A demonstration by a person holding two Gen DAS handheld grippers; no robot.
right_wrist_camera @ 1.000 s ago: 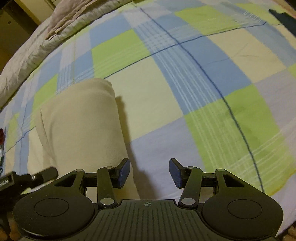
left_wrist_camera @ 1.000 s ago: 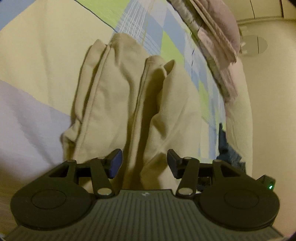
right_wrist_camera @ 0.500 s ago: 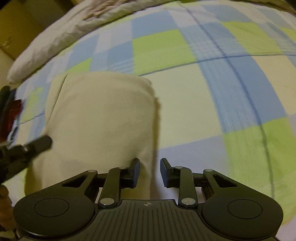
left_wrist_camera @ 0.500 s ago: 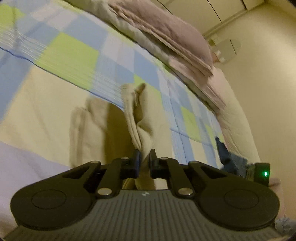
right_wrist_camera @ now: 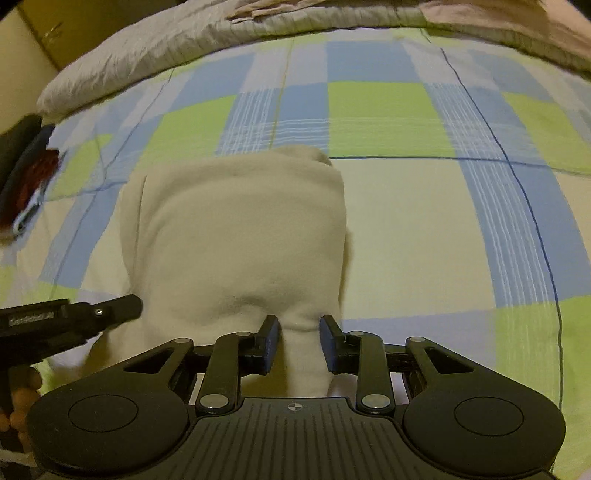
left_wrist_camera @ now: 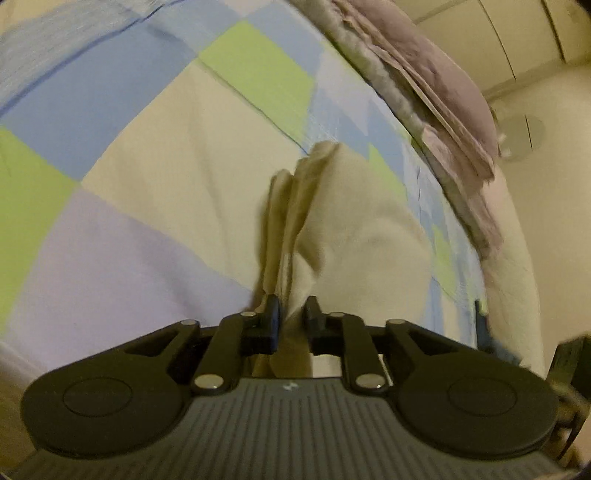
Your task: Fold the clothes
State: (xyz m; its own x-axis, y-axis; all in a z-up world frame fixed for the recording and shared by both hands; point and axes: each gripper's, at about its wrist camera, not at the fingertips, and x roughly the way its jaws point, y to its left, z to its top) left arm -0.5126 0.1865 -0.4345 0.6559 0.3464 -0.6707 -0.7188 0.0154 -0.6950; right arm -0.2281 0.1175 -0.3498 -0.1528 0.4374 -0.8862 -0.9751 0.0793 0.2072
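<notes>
Cream cloth (right_wrist_camera: 236, 236) lies folded on the checked bedsheet (right_wrist_camera: 406, 229) of the bed. Both grippers pinch its near edge: the left gripper (left_wrist_camera: 292, 319) has its jaws narrow on a bunched fold, the right gripper (right_wrist_camera: 298, 341) clamps a thicker wad. Grey quilt (right_wrist_camera: 184, 33) lies along the far side.

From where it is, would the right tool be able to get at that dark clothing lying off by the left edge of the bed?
Probably not right now. The right tool is closed on a bunch of the cream garment, and the left tool sits between it and the dark clothing. It would have to let go first.
</notes>
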